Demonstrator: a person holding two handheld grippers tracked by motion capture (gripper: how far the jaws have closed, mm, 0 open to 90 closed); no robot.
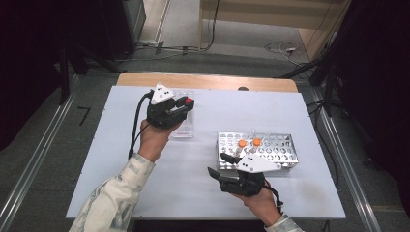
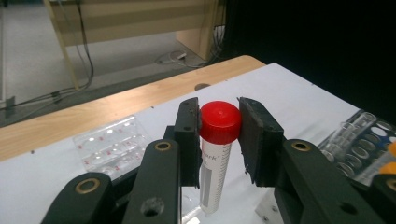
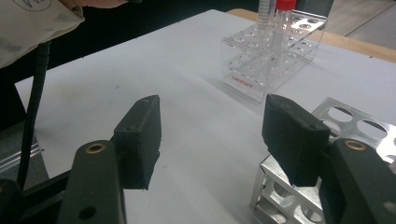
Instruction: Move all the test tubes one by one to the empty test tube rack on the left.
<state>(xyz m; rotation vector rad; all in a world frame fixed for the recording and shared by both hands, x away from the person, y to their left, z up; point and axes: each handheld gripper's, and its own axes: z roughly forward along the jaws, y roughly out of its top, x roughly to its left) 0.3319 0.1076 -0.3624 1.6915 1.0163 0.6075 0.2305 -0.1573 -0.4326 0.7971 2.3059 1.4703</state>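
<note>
My left gripper [image 1: 185, 104] is shut on the red cap of a clear graduated tube [image 2: 215, 164], which hangs upright between its jaws over the transparent plastic rack [image 1: 184, 126]. In the left gripper view the pads [image 2: 188, 135] press the cap from both sides. My right gripper [image 1: 218, 164] stands open with nothing between its fingers, at the near left corner of the metal rack [image 1: 280, 151]. Two orange-capped tubes [image 1: 241, 143] stand in that metal rack. In the right gripper view, the open right gripper [image 3: 212, 126] faces the transparent rack [image 3: 261, 60], with the red-capped tube [image 3: 285, 5] above it.
The white table top [image 1: 145, 188] has a wooden strip [image 1: 208, 80] along its far edge. Cables lie on the floor beyond. Dark stands flank the table on both sides. A black cable [image 1: 135, 125] trails from the left gripper.
</note>
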